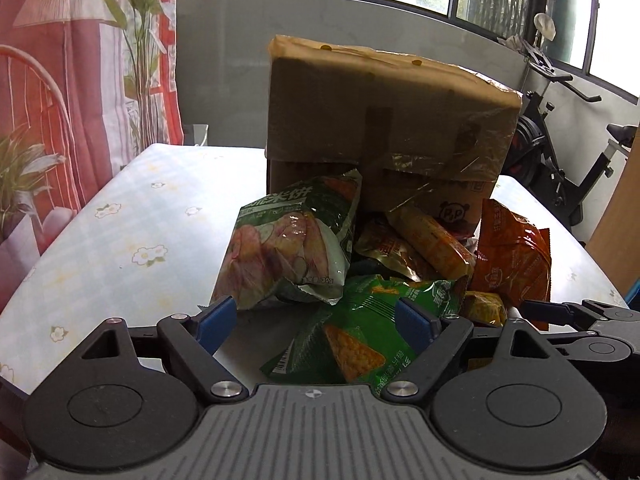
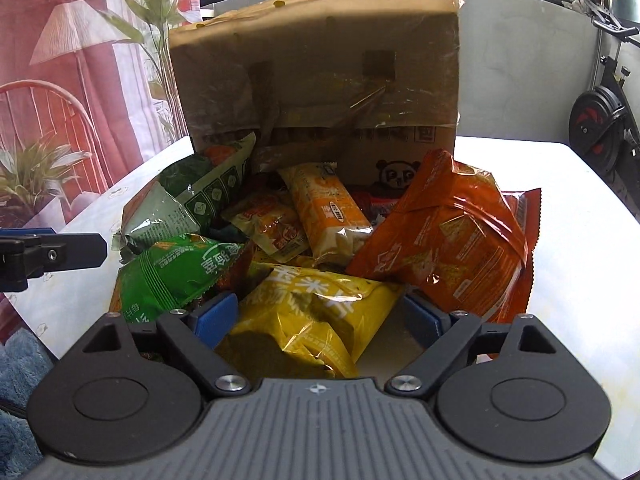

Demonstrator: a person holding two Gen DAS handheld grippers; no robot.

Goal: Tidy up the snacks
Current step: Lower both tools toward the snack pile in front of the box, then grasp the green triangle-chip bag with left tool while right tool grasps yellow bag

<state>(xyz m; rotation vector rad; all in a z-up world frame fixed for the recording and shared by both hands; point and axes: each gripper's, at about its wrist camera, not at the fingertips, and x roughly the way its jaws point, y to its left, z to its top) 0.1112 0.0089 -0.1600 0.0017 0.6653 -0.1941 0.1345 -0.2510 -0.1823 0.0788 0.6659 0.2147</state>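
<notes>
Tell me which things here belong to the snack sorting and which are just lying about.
Job:
brown cardboard box
bright green crinkly snack bag
yellow foil snack bag
orange foil snack bag

Lying about:
black exercise bike
red patterned curtain

We see a table (image 1: pixel 120 240) under a pale cloth printed with small flowers, and on it a cardboard box (image 1: pixel 380 120) standing at the back with a heap of snack bags (image 2: pixel 320 248) lying in front, green, yellow and orange packets touching and overlapping one another.
</notes>
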